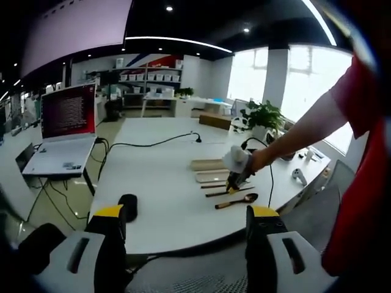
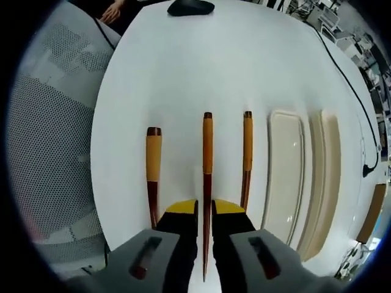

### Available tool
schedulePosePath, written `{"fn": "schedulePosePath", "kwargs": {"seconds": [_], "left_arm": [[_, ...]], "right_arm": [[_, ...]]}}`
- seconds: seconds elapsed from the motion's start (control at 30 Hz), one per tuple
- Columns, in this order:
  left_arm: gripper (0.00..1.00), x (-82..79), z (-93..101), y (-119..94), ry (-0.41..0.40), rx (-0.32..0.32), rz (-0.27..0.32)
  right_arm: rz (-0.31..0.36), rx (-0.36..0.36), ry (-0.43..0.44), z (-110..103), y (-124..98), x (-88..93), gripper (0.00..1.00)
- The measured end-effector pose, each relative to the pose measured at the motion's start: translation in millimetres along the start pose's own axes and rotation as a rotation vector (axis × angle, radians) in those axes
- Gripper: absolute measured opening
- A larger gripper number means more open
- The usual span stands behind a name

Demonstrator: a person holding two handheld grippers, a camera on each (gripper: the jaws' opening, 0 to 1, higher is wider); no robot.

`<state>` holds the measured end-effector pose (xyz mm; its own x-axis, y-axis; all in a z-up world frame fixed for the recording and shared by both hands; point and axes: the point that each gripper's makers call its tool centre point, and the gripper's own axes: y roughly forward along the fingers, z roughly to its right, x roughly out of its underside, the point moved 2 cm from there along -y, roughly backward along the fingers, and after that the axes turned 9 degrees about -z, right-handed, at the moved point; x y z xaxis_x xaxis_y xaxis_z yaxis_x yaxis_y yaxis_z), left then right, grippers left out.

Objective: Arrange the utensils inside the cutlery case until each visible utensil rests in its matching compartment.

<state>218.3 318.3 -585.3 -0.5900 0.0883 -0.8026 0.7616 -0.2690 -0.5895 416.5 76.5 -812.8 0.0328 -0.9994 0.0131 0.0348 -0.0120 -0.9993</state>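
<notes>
Three wood-handled utensils lie side by side on the white table (image 2: 153, 67): a left one (image 2: 153, 160), a middle one (image 2: 208, 149) and a right one (image 2: 247, 143). My right gripper (image 2: 205, 213) has its yellow-tipped jaws closed around the dark shaft of the middle utensil. The cream cutlery case (image 2: 284, 177) lies just right of them, with a second cream part (image 2: 327, 183) beside it. In the left gripper view, my left gripper (image 1: 186, 220) stands open before the table edge, far from the spoon (image 1: 236, 200), the case (image 1: 209, 165) and the right gripper (image 1: 237, 177).
A black mouse (image 1: 128, 206) (image 2: 190, 7) lies near the table edge. A laptop (image 1: 66, 125) stands on a side stand at the left, and a black cable (image 1: 149, 144) runs across the table. A mesh chair (image 2: 49, 152) is beside the table. A person's arm (image 1: 305, 131) holds the right gripper.
</notes>
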Motion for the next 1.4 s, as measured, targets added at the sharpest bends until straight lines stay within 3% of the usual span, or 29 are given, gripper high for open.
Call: {"fn": "schedulePosePath", "kwargs": {"seconds": [0.67,1.4], "left_arm": [[0.82,-5.1,0.7,-9,0.017,-0.018,0.021],[0.82,-14.5,16.1,-7,0.068,0.038,0.047]], "right_arm": [[0.022,-0.021,0.065,3,-6,10.2,0.0],[0.05,-0.005,0.132,-2,-49,19.0,0.0]]}}
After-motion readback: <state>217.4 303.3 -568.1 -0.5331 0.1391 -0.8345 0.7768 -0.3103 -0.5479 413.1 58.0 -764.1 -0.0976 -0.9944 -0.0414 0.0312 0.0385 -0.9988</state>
